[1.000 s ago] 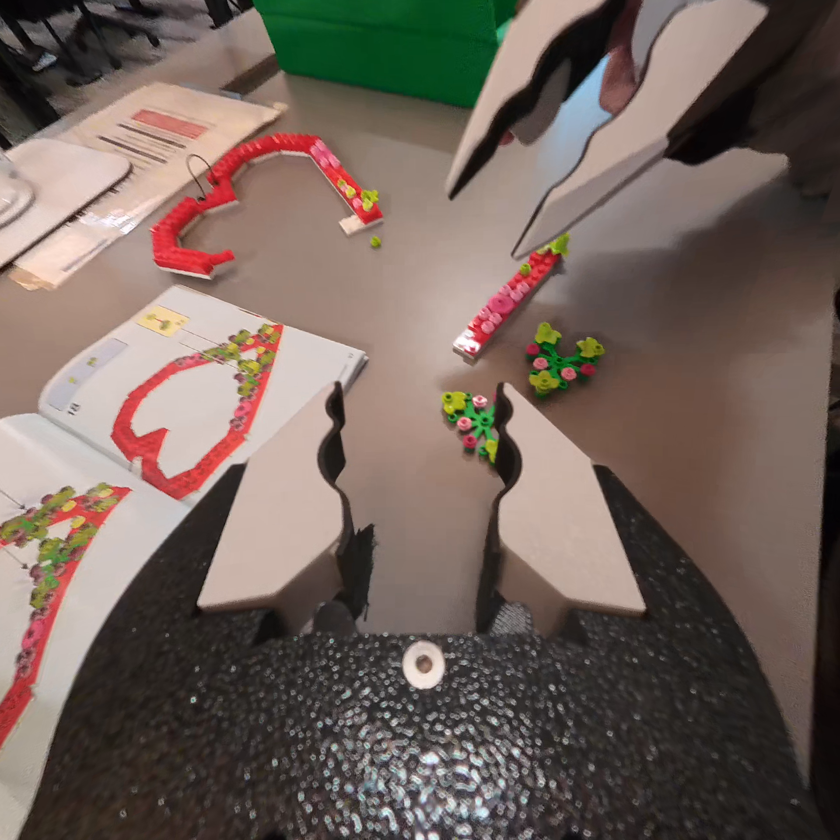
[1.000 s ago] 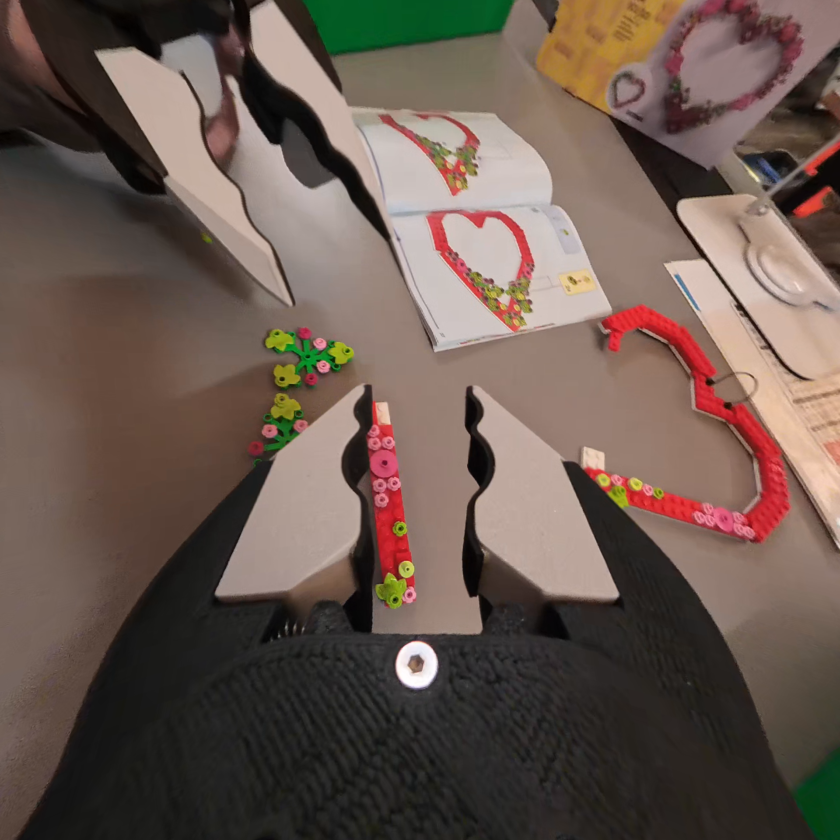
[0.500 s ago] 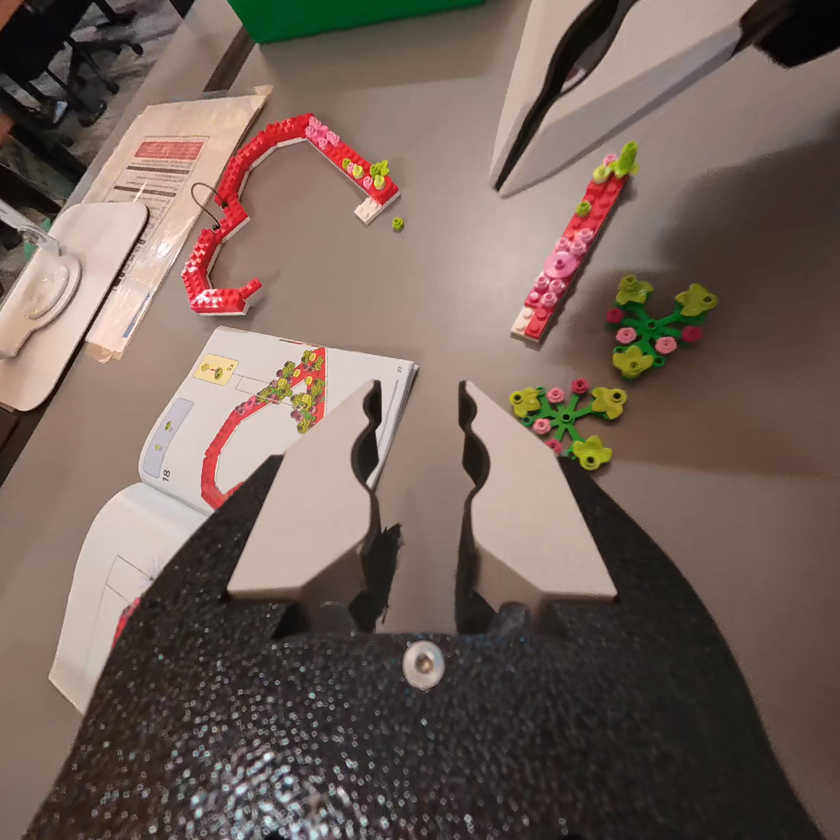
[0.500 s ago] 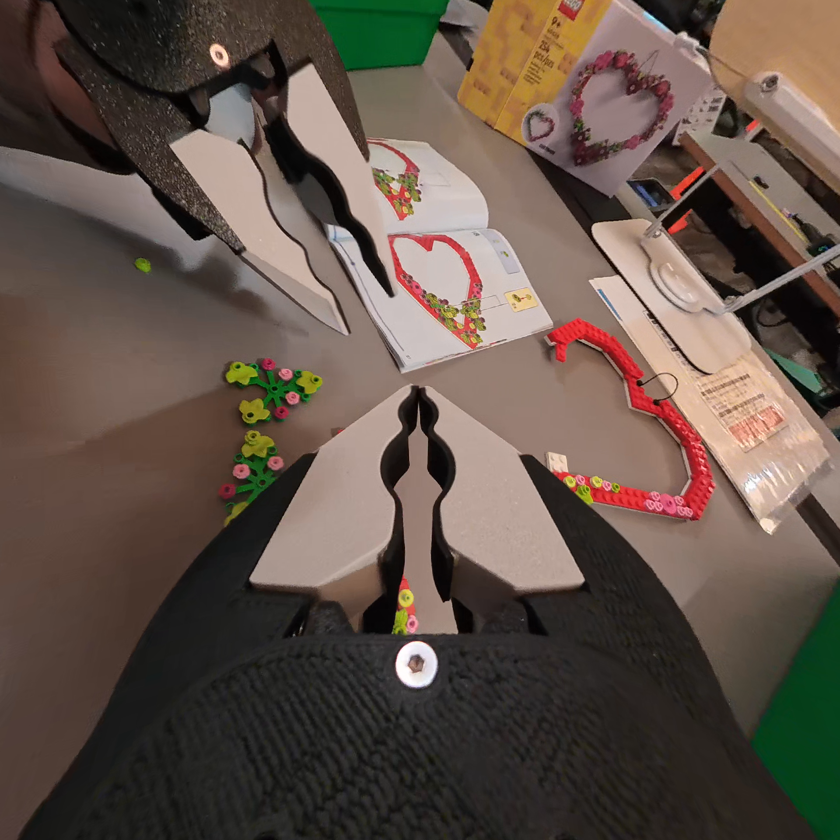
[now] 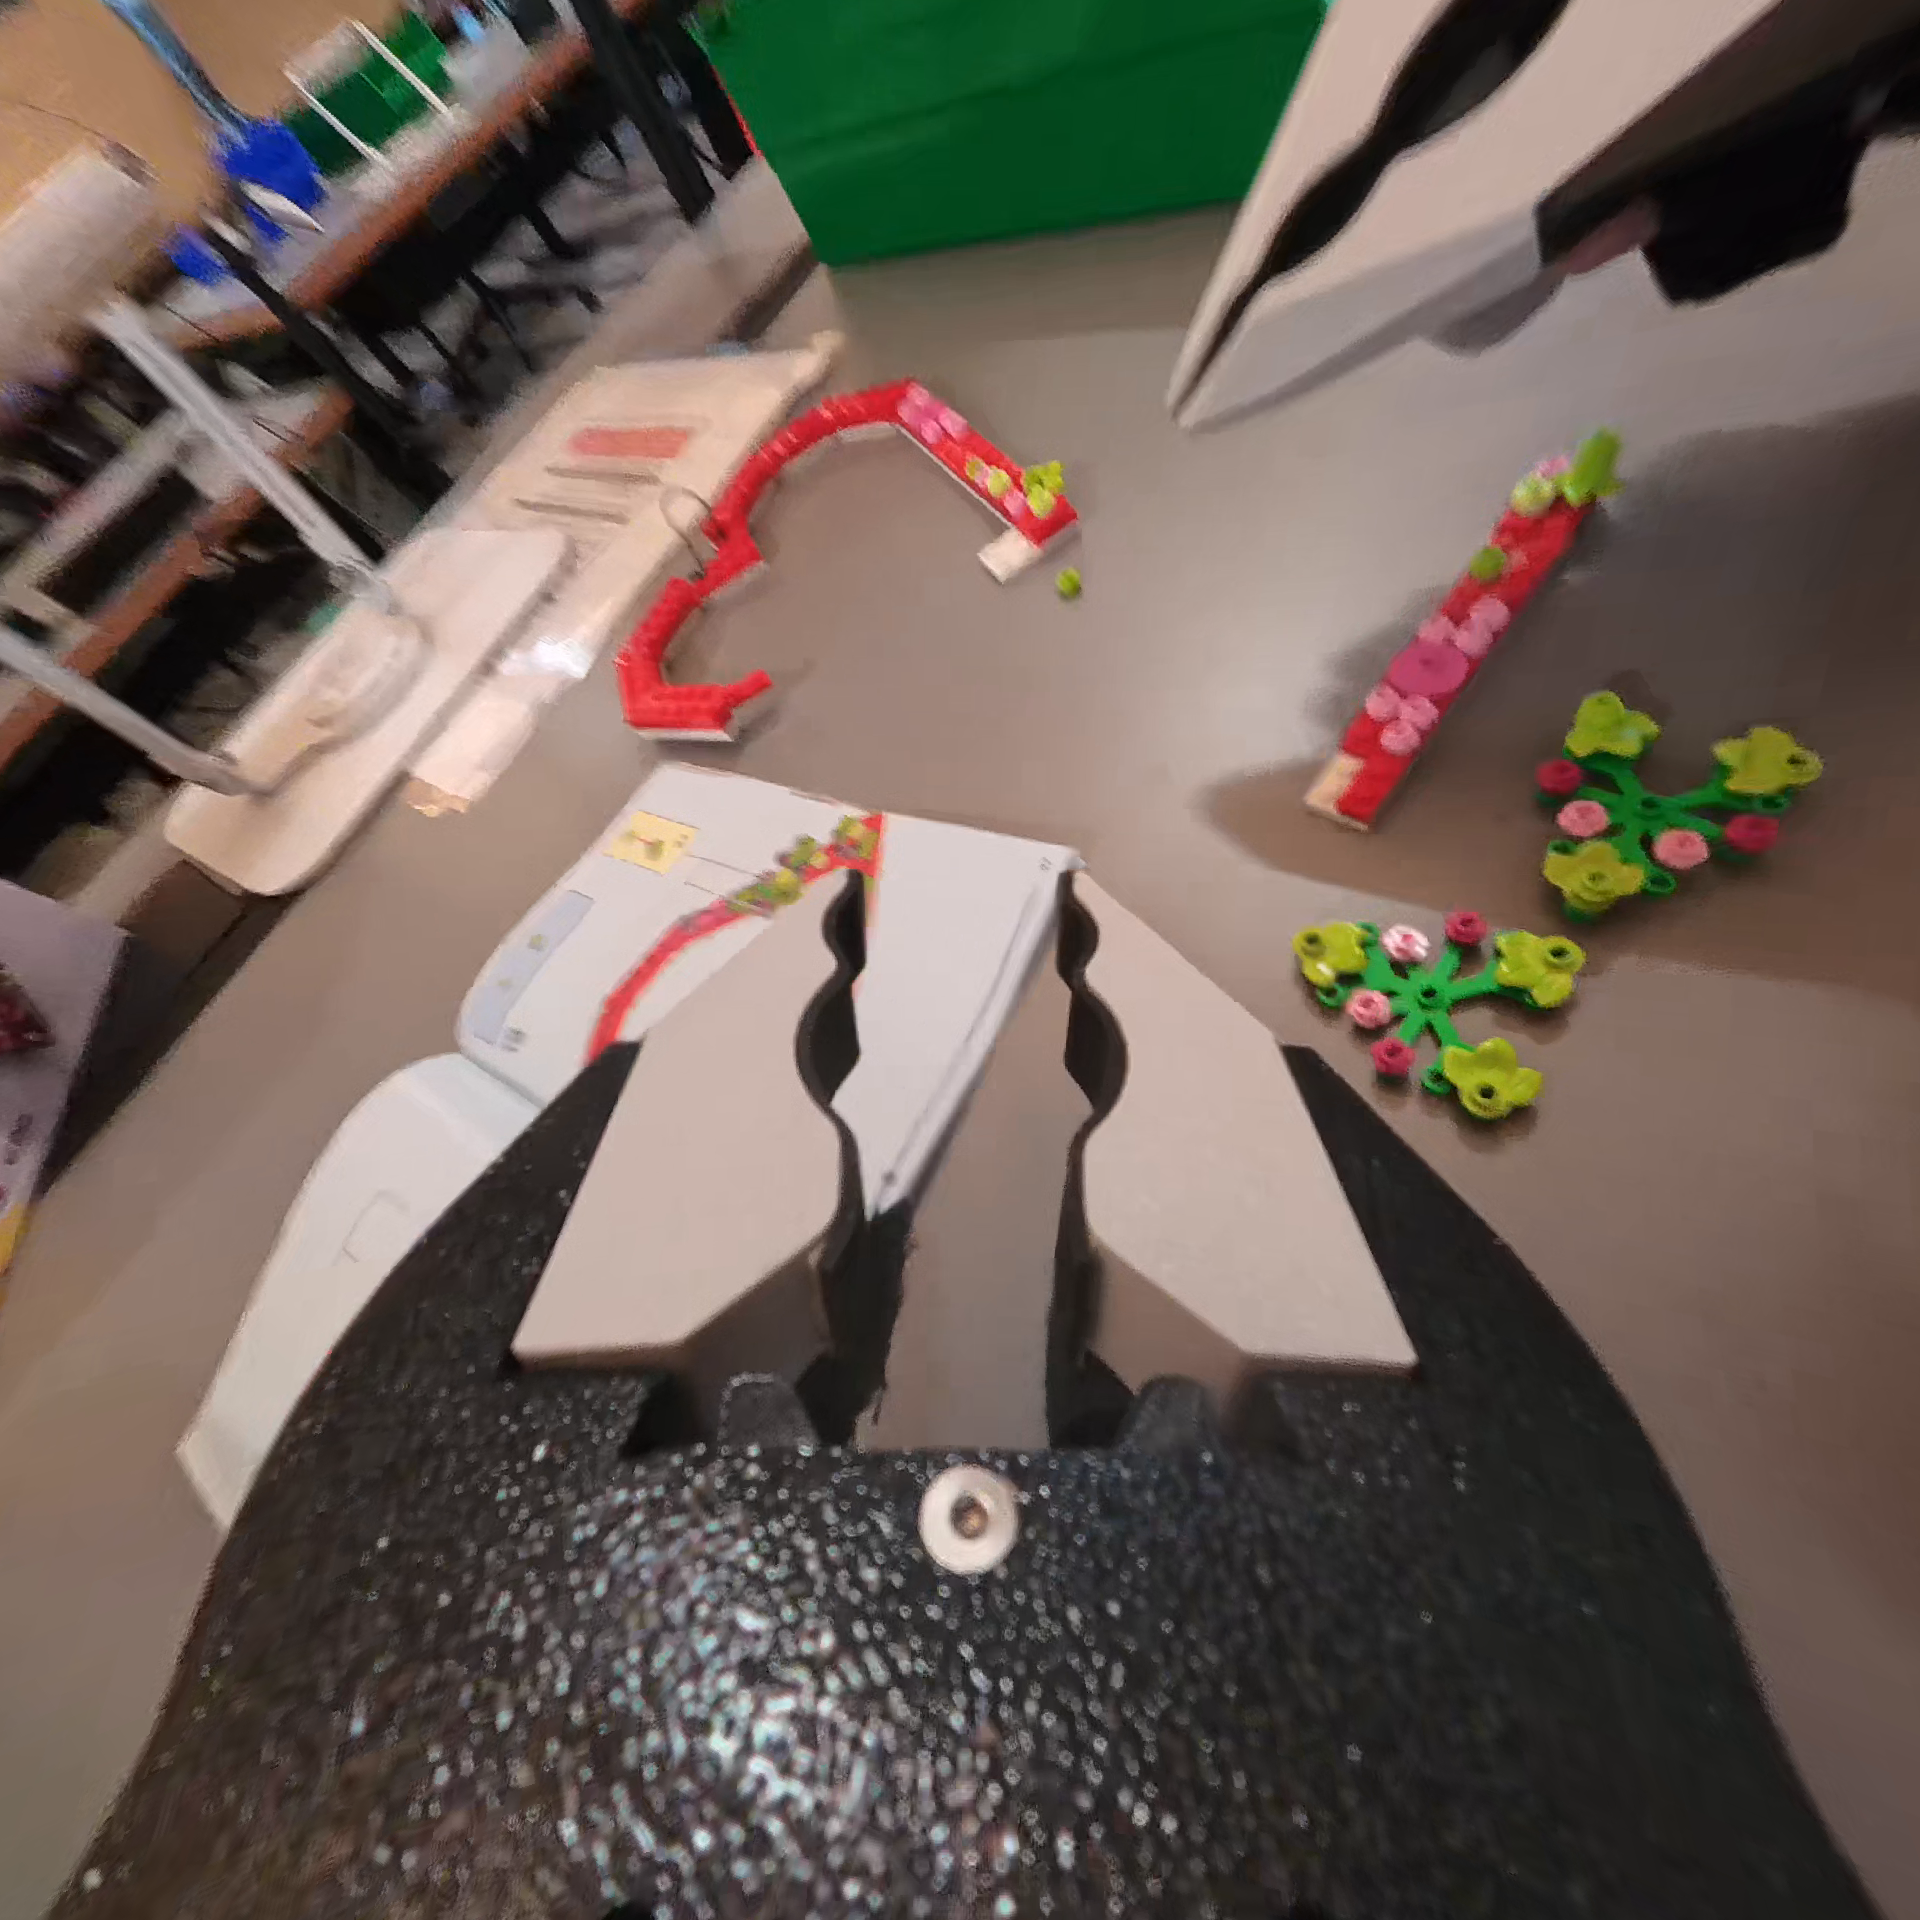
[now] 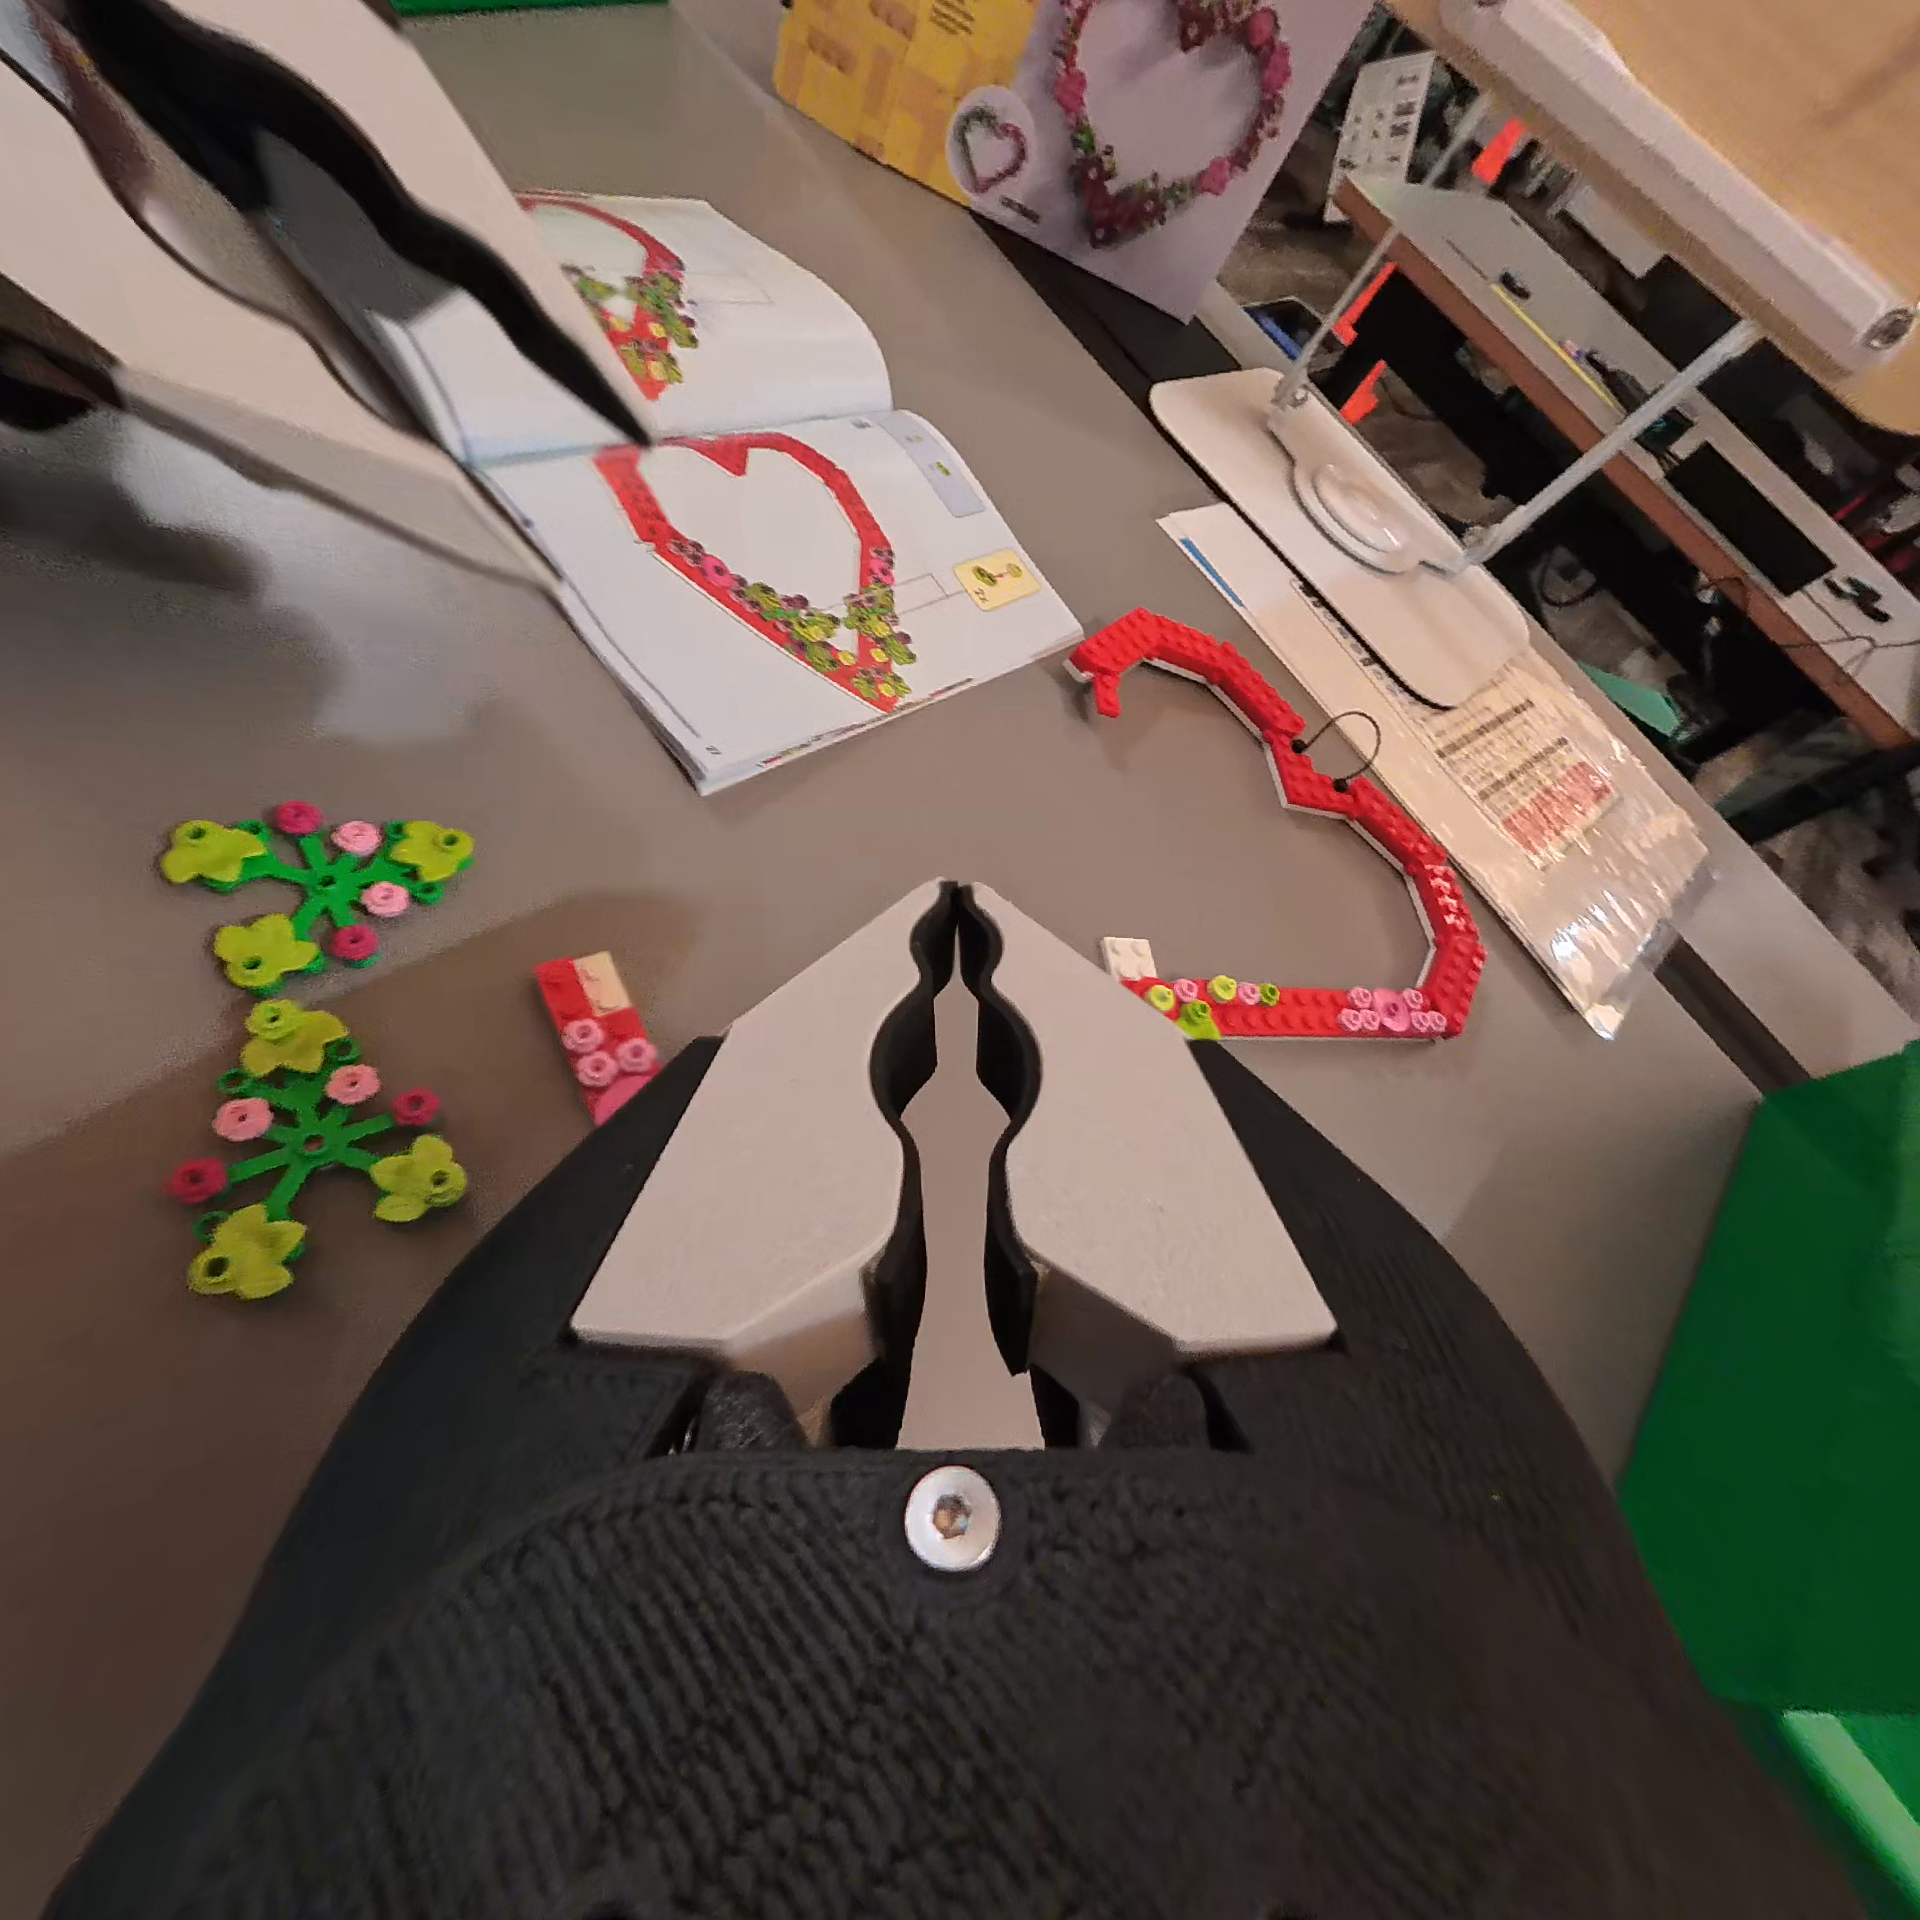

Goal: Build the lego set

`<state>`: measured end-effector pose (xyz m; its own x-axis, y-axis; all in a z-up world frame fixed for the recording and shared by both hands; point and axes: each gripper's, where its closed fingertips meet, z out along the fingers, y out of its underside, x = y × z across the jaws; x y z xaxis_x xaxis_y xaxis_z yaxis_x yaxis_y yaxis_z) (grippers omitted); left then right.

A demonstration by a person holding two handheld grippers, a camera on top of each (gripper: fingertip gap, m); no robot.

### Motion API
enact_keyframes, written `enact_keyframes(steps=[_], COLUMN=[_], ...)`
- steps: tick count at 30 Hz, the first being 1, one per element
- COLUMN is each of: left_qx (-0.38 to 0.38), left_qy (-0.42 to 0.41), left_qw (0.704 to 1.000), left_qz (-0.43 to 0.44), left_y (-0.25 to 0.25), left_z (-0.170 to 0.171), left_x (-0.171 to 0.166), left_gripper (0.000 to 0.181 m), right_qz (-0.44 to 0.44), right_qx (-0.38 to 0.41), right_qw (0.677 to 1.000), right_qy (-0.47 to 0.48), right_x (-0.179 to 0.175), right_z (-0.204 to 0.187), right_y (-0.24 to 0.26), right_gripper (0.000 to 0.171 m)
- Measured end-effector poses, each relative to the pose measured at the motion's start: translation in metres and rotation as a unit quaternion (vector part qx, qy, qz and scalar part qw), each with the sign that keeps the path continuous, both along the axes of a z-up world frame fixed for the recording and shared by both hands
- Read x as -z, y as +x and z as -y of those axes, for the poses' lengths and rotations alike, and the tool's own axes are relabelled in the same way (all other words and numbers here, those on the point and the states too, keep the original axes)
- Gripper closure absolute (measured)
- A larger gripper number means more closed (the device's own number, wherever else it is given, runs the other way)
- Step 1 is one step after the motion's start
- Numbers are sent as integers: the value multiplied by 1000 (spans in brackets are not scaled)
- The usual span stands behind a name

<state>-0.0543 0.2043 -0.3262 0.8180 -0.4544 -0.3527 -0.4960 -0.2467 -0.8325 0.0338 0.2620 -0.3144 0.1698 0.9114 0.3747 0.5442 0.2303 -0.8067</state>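
My left gripper (image 5: 961,894) is open and empty, hovering over the corner of the open instruction booklet (image 5: 582,956). My right gripper (image 6: 956,896) is shut with nothing between its fingers. A straight red strip (image 6: 597,1029) with pink studs lies on the table, partly hidden behind its left finger; it also shows in the left wrist view (image 5: 1444,665). Two green flower clusters (image 6: 322,883) (image 6: 312,1143) lie left of the strip. The red half-heart frame (image 6: 1351,831) with a wire loop lies to the right. A loose lime stud (image 5: 1068,582) sits by its end.
The set's box (image 6: 1039,104) stands at the far table edge. A white lamp base (image 6: 1351,499) rests on a plastic-sleeved sheet (image 6: 1538,800) near the right edge. A green bin (image 6: 1787,1403) is at the near right. Some 11 cm of space lies between my two pairs of fingers. Measured from the fingertips, the loose lime stud (image 5: 1068,582) is 8 cm or so from the right gripper and 15 cm from the left.
My right gripper went from open around the red strip to shut and empty, and shifted right, so the strip now lies to its left. My left gripper moved left from the flower clusters to over the booklet.
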Motion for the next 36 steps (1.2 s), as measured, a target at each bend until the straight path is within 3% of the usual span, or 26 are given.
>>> enact_keyframes(steps=[1, 4, 12, 19, 23, 36], left_qx=[-20, -89, -74, -63, -113, -136], left_qy=[45, 165, 172, 260, 306, 344], left_qw=[999, 982, 976, 960, 944, 925], left_qz=[1, 2, 113, 80, 53, 85], left_y=[-7, -39, -41, -41, -56, -66], left_z=[-4, -6, -6, 6, 11, 12], left_x=[-12, -43, -44, -71, -79, -85], left_gripper=[148, 161, 169, 174, 181, 181], right_qz=[-5, -32, -83, -111, -115, -135], right_qx=[6, 22, 60, 81, 99, 98], right_qw=[1000, 999, 994, 988, 984, 979], right_qy=[3, 20, 35, 71, 98, 117], right_x=[0, -7, -12, -16, -14, -15], right_z=[-4, -18, -46, -62, -74, -77], right_y=[1, 4, 12, 17, 23, 25], right_gripper=[171, 171, 171, 171, 171, 171])
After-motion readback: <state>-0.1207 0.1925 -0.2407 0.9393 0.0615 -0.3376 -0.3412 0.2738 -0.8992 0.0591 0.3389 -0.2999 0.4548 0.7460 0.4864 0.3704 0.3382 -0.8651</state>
